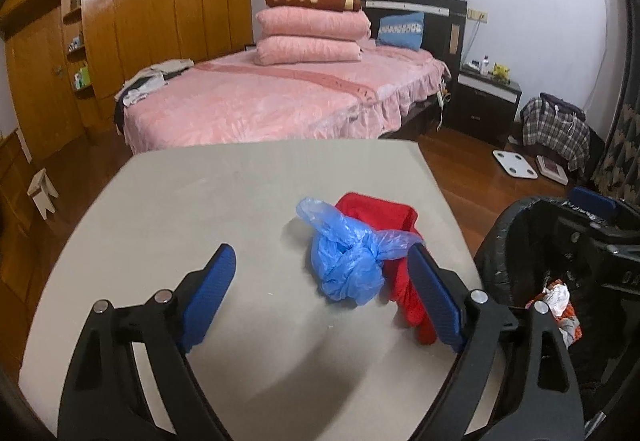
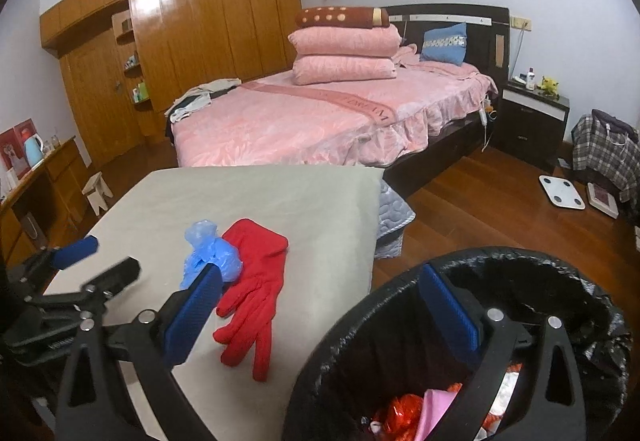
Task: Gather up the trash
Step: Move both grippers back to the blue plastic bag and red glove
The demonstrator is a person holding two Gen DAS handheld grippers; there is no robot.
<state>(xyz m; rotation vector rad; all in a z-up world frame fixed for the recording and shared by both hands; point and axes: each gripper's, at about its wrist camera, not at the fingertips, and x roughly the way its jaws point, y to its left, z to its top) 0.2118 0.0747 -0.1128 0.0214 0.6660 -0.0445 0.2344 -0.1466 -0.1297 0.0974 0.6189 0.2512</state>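
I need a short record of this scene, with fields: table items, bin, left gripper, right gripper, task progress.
table items: blue bag, knotted, lying against a red glove on the table
bin: black-lined bin beside the table, some trash already inside
left gripper: left gripper open, empty, pointed at the bag
right gripper: right gripper open, empty, one finger above the bin
task progress: bag not yet picked up
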